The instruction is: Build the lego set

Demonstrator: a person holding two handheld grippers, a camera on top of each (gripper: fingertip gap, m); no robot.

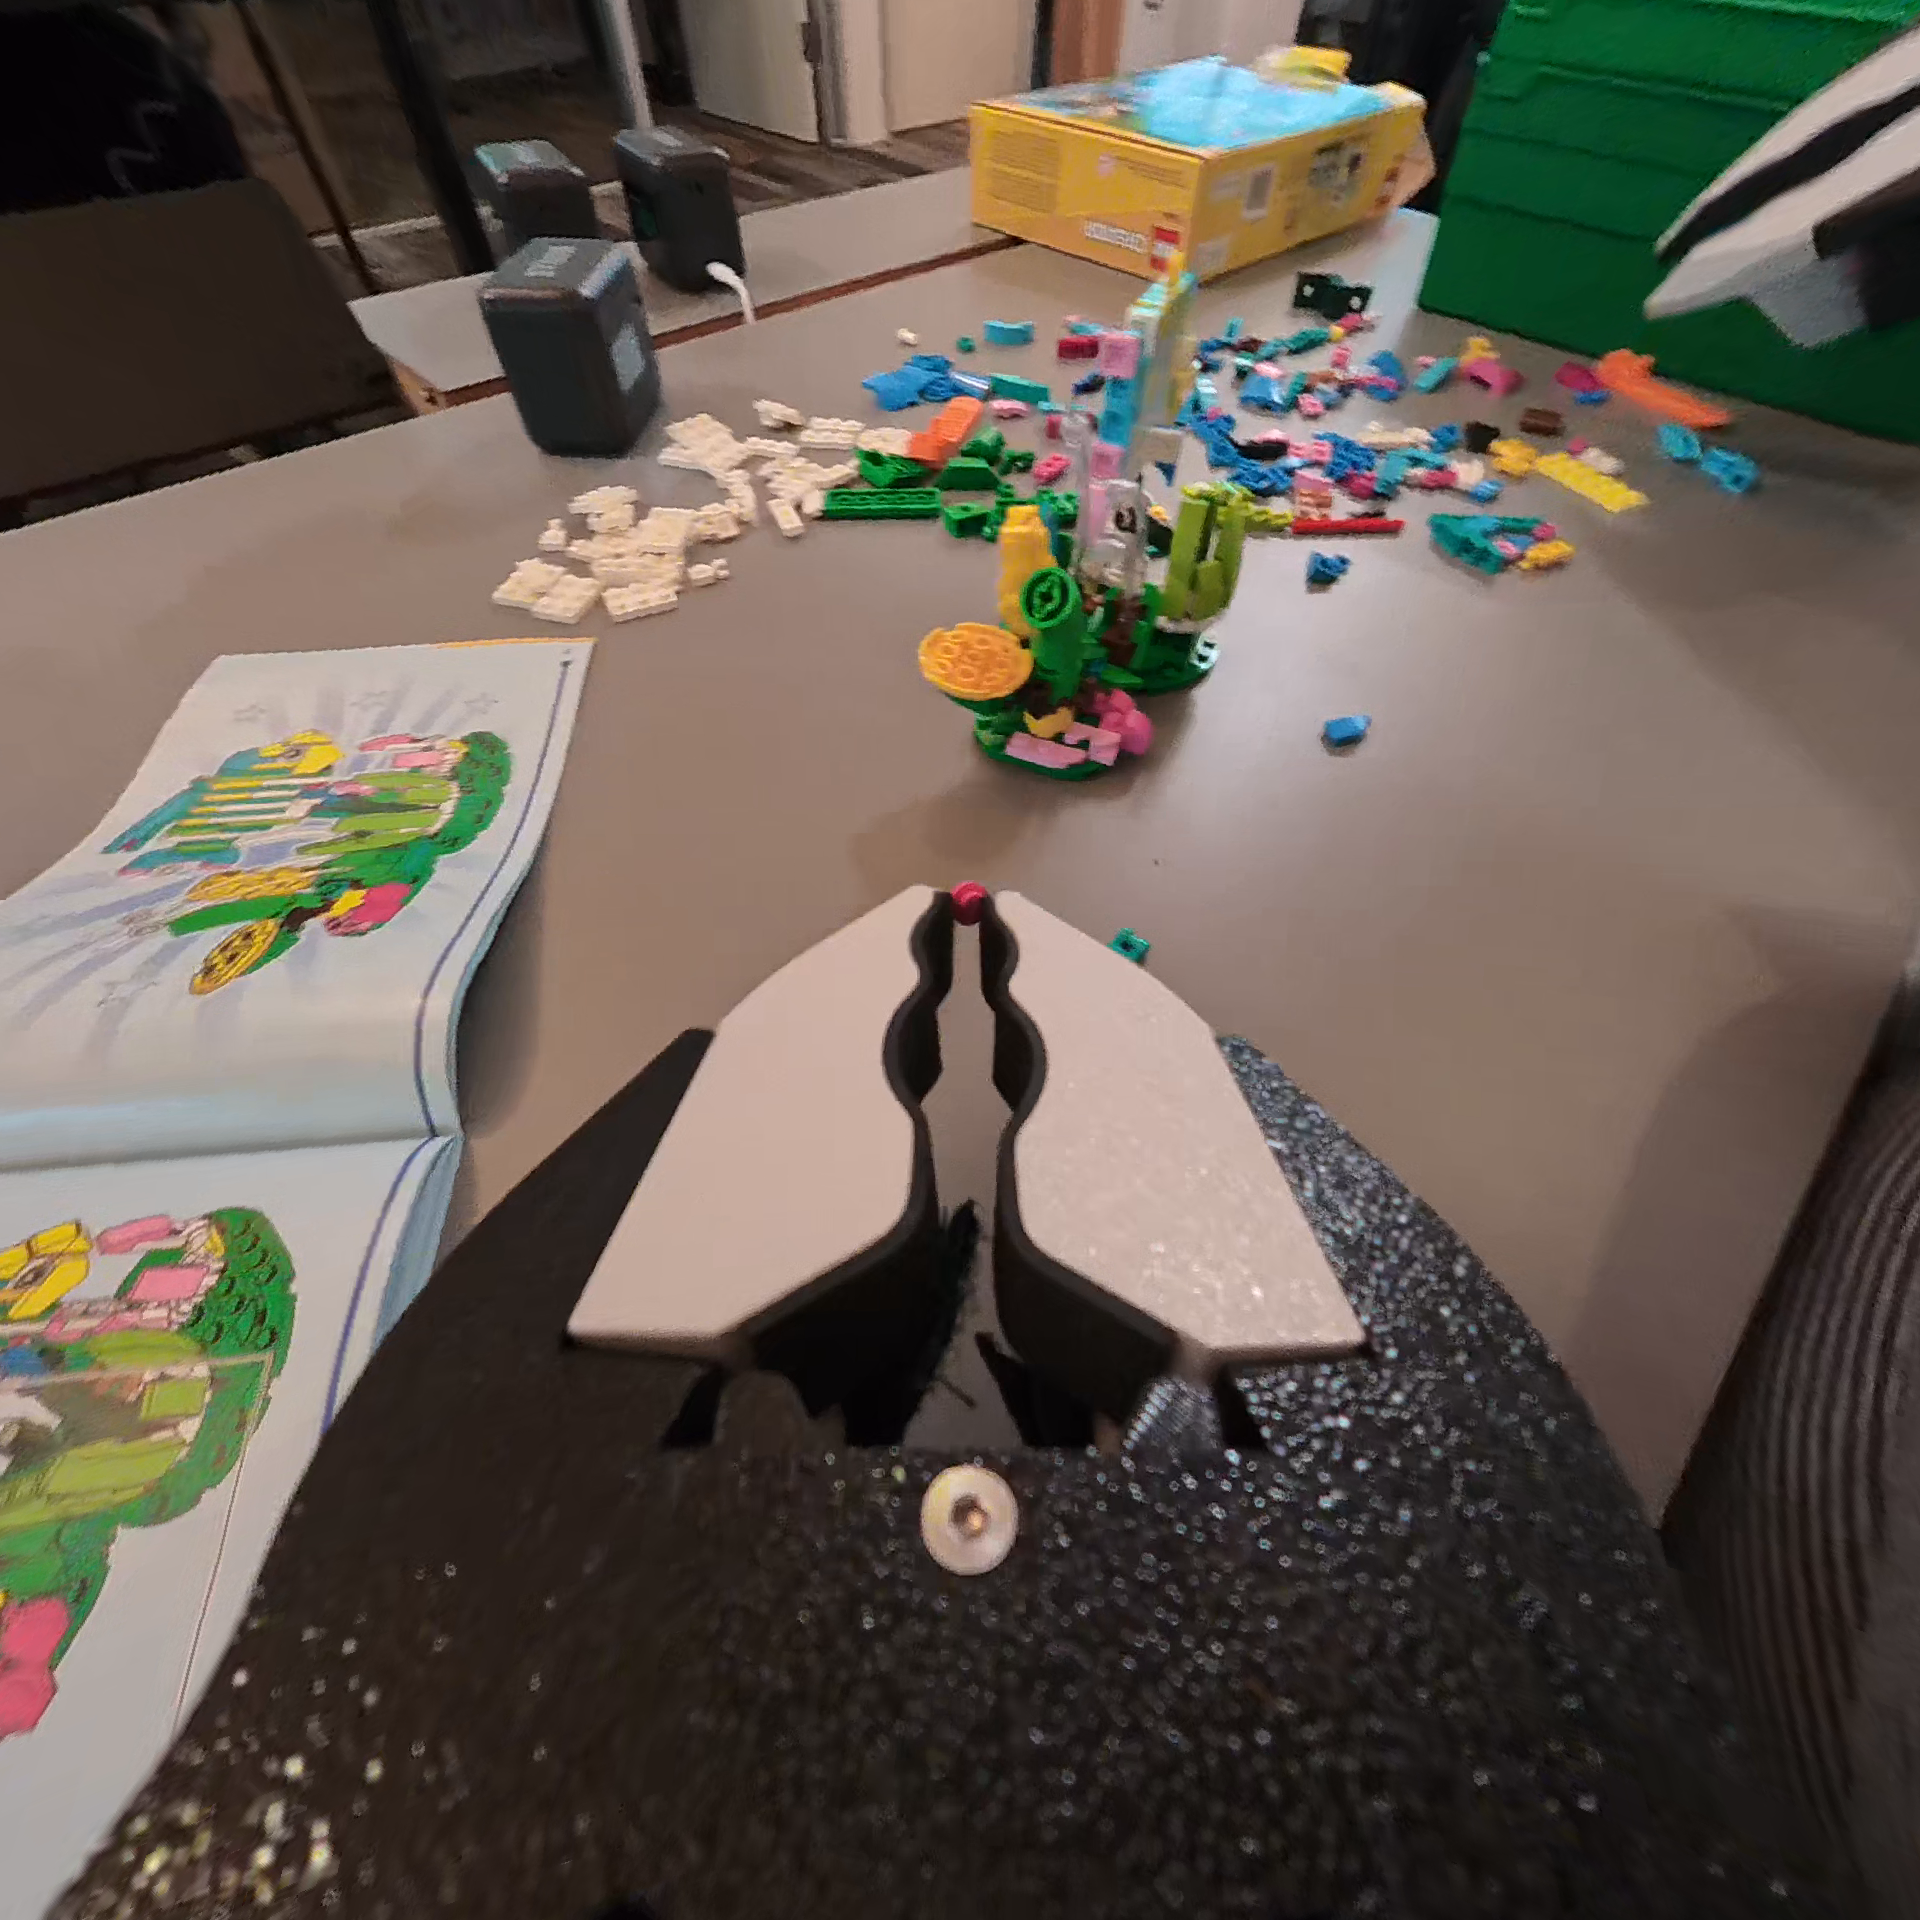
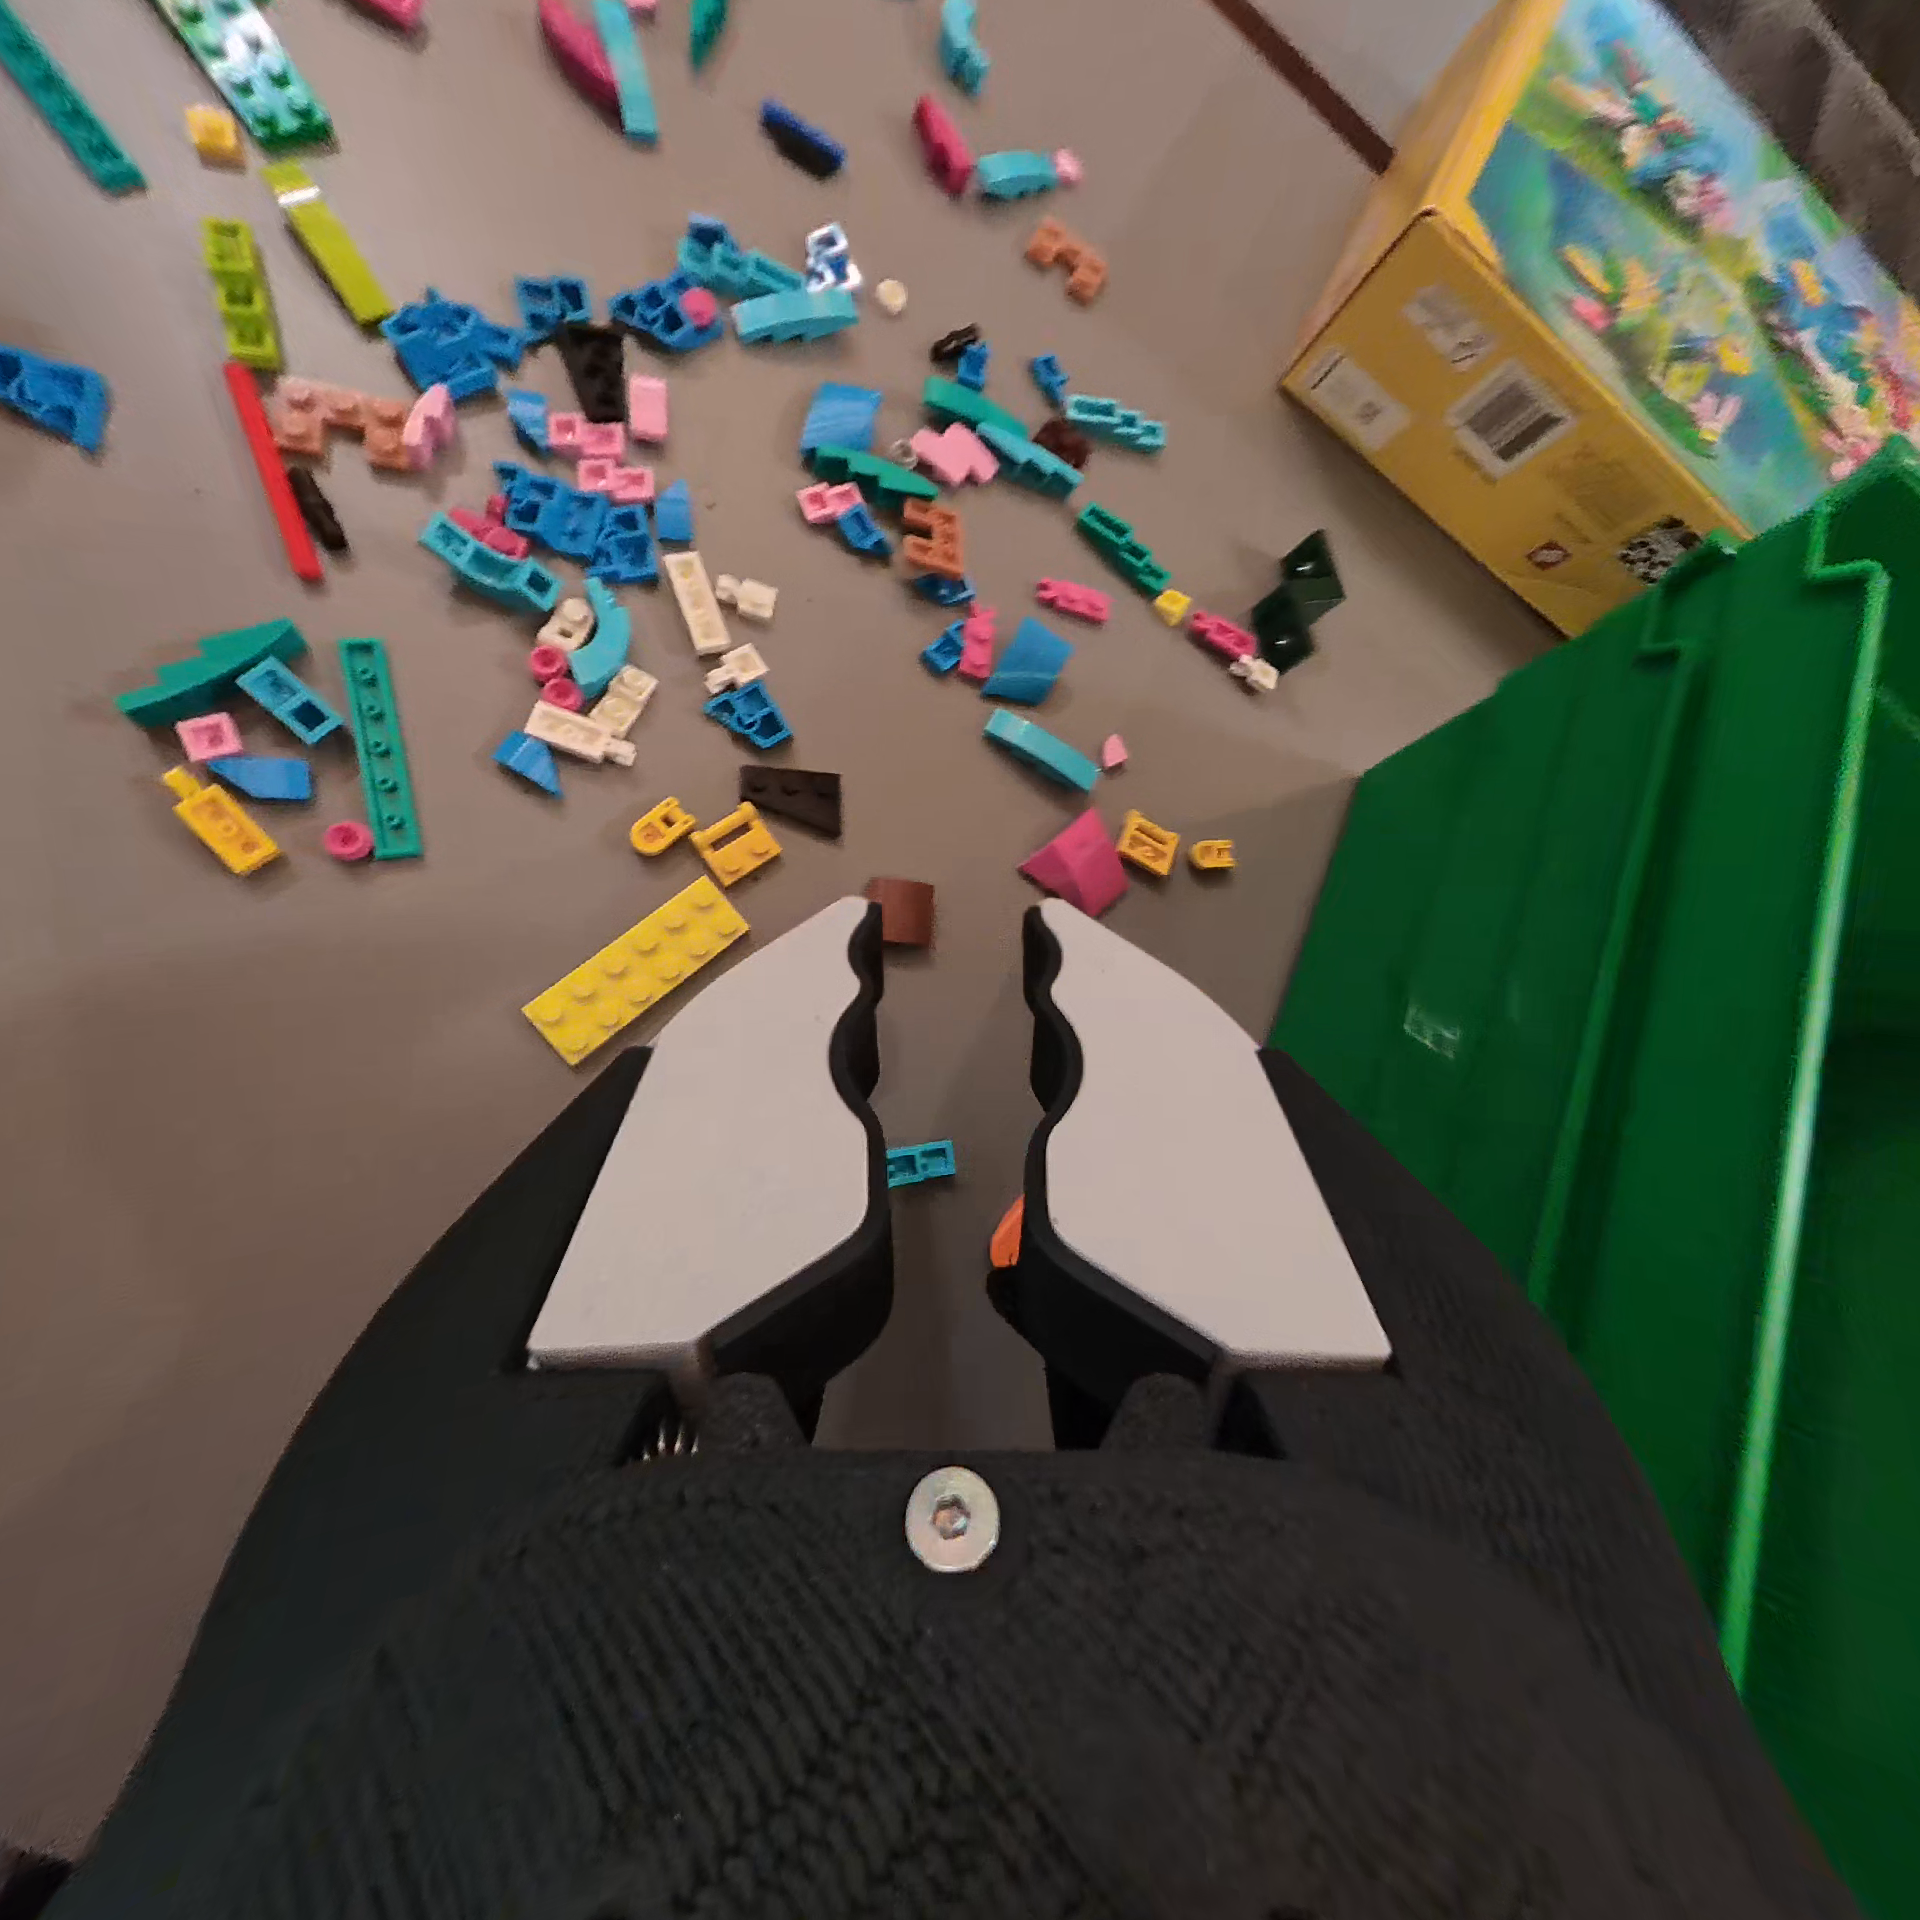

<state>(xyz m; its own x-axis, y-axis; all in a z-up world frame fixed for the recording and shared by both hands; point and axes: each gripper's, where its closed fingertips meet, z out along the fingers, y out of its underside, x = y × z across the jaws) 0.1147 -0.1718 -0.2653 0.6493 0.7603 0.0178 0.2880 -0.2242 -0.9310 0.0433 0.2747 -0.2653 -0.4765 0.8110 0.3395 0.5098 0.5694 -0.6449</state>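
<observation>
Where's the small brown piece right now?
Right wrist view: the brown piece lies on the table just beyond the open right hand-held gripper, nearer its left fingertip.

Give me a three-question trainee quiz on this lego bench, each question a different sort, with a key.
1. True or false: the left tool is pinching a small dark pink round piece at its tips.
2. Multiple choice: beside the right tool, on its right, stands A) a green bin, B) a white bucket, C) a red tray.
3. Fill in: the open instruction booklet lies to the ____ of the partly built model in the left wrist view.

Key: 1 true; 2 A; 3 left.
</observation>
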